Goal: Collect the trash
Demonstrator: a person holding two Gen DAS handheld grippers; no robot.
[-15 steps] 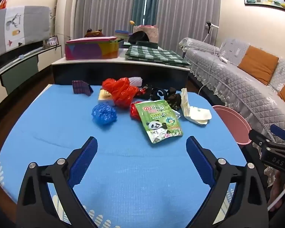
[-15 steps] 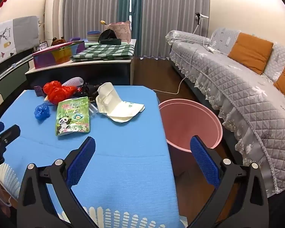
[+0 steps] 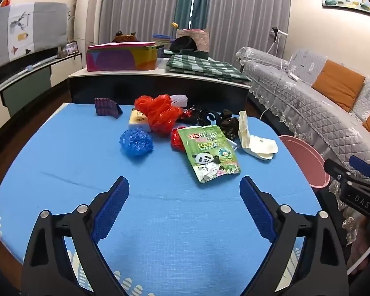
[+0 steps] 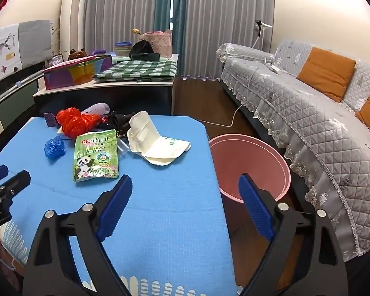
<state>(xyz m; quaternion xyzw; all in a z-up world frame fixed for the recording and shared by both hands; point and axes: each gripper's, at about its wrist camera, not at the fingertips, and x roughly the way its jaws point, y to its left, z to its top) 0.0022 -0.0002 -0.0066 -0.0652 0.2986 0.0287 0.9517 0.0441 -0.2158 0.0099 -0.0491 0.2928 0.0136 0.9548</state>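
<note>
Nothing is collected yet: the green panda pouch (image 3: 211,154), the white clamshell box (image 4: 155,143) and the bags lie toward the table's far edge, the pink bin (image 4: 254,167) looks empty, and the left gripper (image 3: 183,206) and right gripper (image 4: 185,203) are both spread wide, holding nothing.

Soft, even indoor light is filling both views, casting only faint shadows under the litter on the bench (image 3: 61,153). Fisheye distortion is bending the edges, with dark vignetting creeping into the corners.
</note>
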